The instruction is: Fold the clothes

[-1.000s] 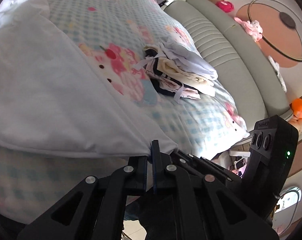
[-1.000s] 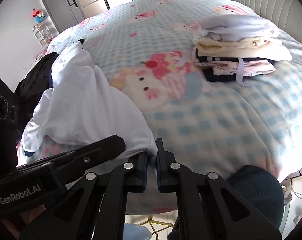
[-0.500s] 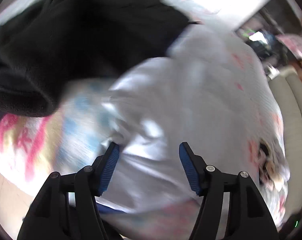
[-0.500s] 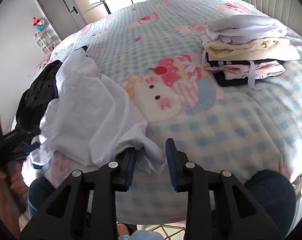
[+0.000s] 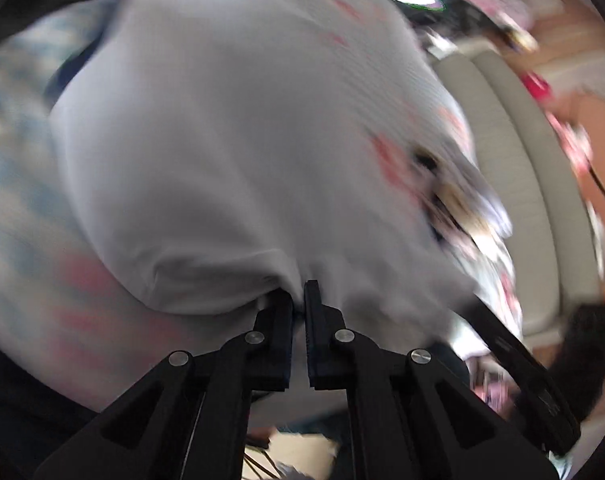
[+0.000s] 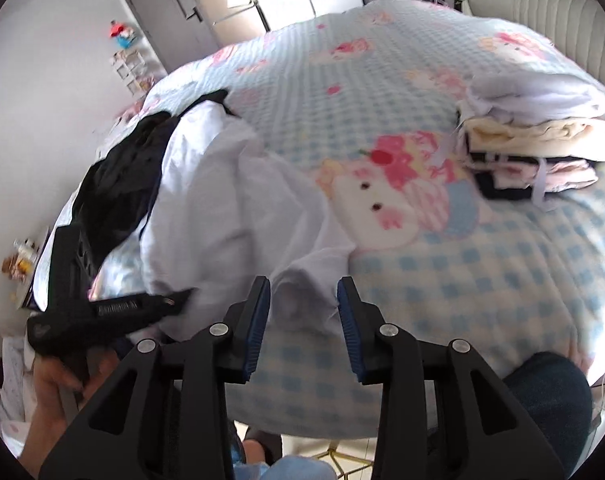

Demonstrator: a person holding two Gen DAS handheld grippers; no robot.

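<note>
My left gripper (image 5: pixel 298 300) has just closed and now pinches the near edge of the white shirt (image 5: pixel 230 152); that view is blurred. My right gripper (image 6: pixel 302 300) has just been opening: its jaws stand apart, with a loose shirt fold between them, pads not pressing. The shirt lies on the bed's (image 6: pixel 482 280) near left side, beside a black garment (image 6: pixel 122 176). A folded stack (image 6: pixel 534 136) sits far right.
</note>
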